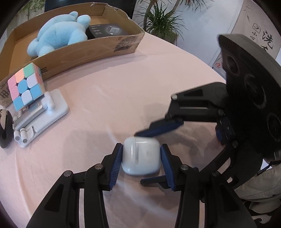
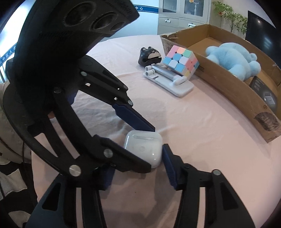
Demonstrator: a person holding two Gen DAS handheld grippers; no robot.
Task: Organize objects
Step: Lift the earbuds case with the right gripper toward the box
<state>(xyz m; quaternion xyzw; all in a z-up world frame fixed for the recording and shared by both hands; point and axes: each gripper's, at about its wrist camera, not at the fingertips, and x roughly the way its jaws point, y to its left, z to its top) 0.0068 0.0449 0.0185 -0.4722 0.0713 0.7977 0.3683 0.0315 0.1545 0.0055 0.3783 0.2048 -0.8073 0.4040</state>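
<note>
Surface: a pale pink tablecloth (image 1: 105,84) covers the table, lightly creased, with soft shadows across its middle.

Left wrist view, background: a potted plant (image 1: 158,21) with long narrow green leaves stands beyond the far edge of the table. To its right hangs a pale scroll (image 1: 260,31) bearing black brush characters; the text is cut off by the edge of the frame.

Right wrist view, background: a grey metal cabinet (image 2: 184,15) with glazed upper doors and drawers below stands against the wall. A leafy green plant (image 2: 230,15) rises just beside it. A black screen (image 2: 260,29) stands to the plant's right. A blue wall strip (image 2: 140,7) carries white characters.
</note>
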